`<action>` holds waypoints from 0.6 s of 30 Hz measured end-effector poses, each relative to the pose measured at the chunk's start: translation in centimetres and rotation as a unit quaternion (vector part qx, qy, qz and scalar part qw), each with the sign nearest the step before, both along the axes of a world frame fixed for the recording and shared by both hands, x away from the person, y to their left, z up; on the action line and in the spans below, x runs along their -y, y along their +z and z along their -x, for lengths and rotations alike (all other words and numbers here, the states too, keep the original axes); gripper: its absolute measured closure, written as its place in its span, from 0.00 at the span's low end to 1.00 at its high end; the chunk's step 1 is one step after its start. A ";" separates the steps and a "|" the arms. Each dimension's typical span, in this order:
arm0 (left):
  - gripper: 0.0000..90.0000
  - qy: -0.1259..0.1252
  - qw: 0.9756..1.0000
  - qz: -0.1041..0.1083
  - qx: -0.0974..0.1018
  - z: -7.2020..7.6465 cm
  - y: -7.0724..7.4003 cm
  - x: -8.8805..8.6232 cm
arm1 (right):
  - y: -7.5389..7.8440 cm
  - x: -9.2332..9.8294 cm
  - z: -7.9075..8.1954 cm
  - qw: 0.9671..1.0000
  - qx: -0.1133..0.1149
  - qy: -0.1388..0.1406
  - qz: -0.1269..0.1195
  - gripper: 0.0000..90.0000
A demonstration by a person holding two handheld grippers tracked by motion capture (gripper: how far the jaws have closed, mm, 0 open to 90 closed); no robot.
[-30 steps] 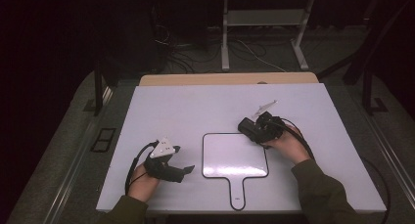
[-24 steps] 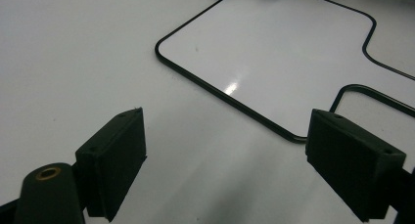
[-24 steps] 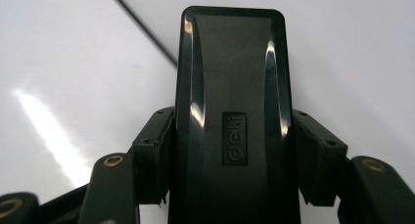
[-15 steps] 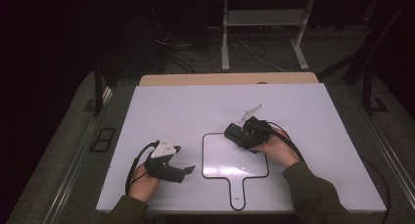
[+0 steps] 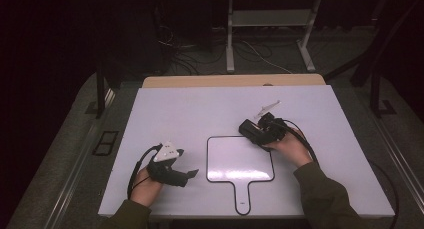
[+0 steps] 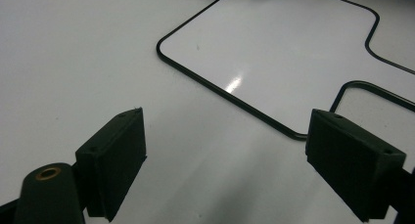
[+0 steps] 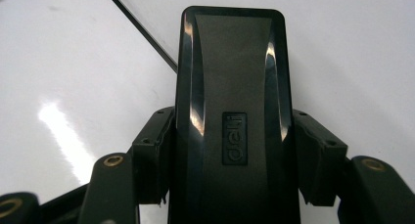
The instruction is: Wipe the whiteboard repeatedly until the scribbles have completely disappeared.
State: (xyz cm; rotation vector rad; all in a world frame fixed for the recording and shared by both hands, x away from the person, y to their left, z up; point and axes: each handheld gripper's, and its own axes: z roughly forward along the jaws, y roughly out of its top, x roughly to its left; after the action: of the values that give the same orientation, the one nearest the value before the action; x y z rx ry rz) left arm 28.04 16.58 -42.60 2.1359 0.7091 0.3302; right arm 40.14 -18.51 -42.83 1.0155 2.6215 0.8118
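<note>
Eraser in your grip, board not yet wiped.
Your right gripper [image 7: 230,185] clamps the black eraser [image 7: 232,101] at the whiteboard's [image 5: 235,159] upper-right corner, right of centre; your left gripper [image 6: 225,155] gapes empty at lower left.

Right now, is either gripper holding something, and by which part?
The right gripper clamps a black whiteboard eraser by its long sides, near one end. The left gripper holds nothing.
</note>
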 end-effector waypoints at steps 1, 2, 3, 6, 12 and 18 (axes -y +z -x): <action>0.16 0.000 1.000 0.000 0.001 0.0 0.0 0.0 | 0.2 0.1 0.0 1.000 -0.003 -0.001 -0.010 0.43; 0.16 0.004 1.000 0.004 0.001 0.0 0.0 0.0 | 0.4 0.3 0.1 1.000 -0.003 -0.002 -0.016 0.43; 0.16 0.004 1.000 0.005 0.001 0.0 0.0 0.0 | 0.7 0.4 0.2 1.000 -0.001 0.000 -0.022 0.43; 0.16 0.004 1.000 0.004 0.002 0.0 0.0 -0.2 | 1.5 1.0 0.5 0.999 0.004 -0.004 -0.033 0.43; 0.16 0.004 1.000 0.002 0.003 0.0 0.0 -0.2 | 2.7 2.0 0.7 0.998 0.007 -0.016 -0.055 0.43; 0.16 0.004 1.000 -0.004 0.000 -0.1 -0.1 -0.1 | 3.6 2.2 0.0 0.998 0.019 -0.022 -0.060 0.43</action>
State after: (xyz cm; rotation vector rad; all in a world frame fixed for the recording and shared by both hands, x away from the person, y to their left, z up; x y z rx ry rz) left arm 28.16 16.67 -42.69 2.1412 0.7171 0.3385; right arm 40.11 -20.71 -39.20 1.0730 2.5366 0.9796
